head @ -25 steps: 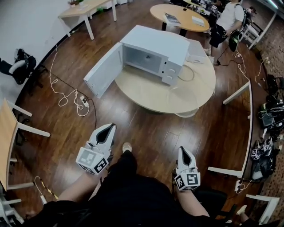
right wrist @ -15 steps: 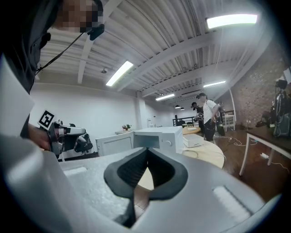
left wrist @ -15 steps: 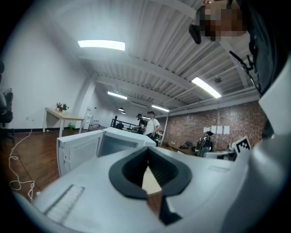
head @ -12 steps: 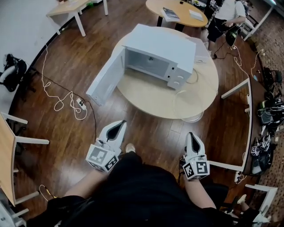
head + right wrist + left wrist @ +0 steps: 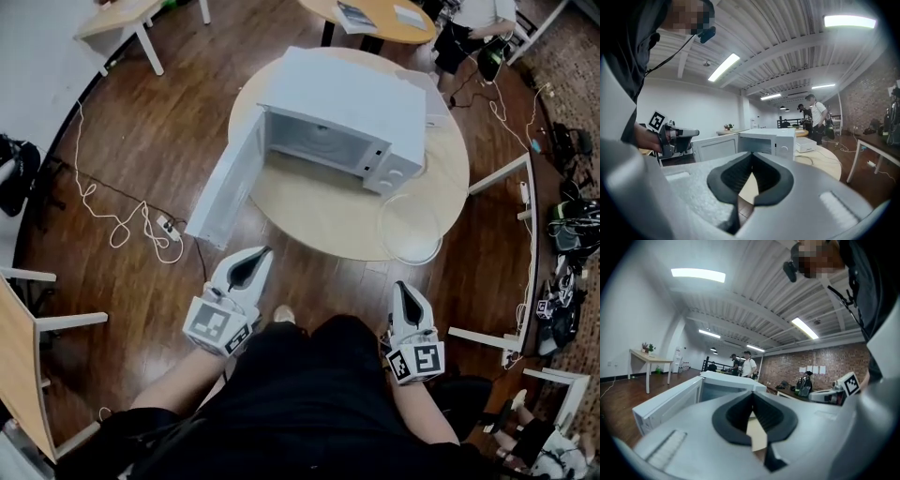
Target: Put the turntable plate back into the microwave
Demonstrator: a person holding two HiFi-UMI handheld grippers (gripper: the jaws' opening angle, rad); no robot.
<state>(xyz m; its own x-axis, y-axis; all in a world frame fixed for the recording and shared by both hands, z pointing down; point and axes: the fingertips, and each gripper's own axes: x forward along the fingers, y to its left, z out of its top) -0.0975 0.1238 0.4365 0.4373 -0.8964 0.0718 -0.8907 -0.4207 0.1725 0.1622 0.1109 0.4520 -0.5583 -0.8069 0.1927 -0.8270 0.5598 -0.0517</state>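
The person is standing in front of a round wooden surface [image 5: 314, 214] and holding one claw in each hand, low and close to the body, both over the wooden floor [image 5: 141, 131] and short of the surface's edge. The left claw [image 5: 259, 255] is pointing toward the open microwave door [image 5: 223, 192]. Its jaws are lying fully together, tip against tip, with nothing gripped between them. The right claw [image 5: 399, 289] is pointing toward the near right part of the surface, and its jaws are likewise pressed shut on nothing.

A white microwave [image 5: 352, 103] is sitting on the surface with its cavity facing the person. Its door is hanging wide open to the left, reaching out past the surface's edge. The glass turntable plate [image 5: 410, 228] is lying flat on the surface, outside the microwave, just in front of the control panel side and close to the surface's near right edge. It is well apart from both claws, with the right claw the nearer one. A thin cable [image 5: 424, 171] is curling on the surface between the plate and the microwave.

On the floor to the left, a white cord [image 5: 103, 211] is trailing to a power strip [image 5: 169, 228]. At the top of the head view, another person [image 5: 464, 28] is standing beside a second round table [image 5: 375, 17].
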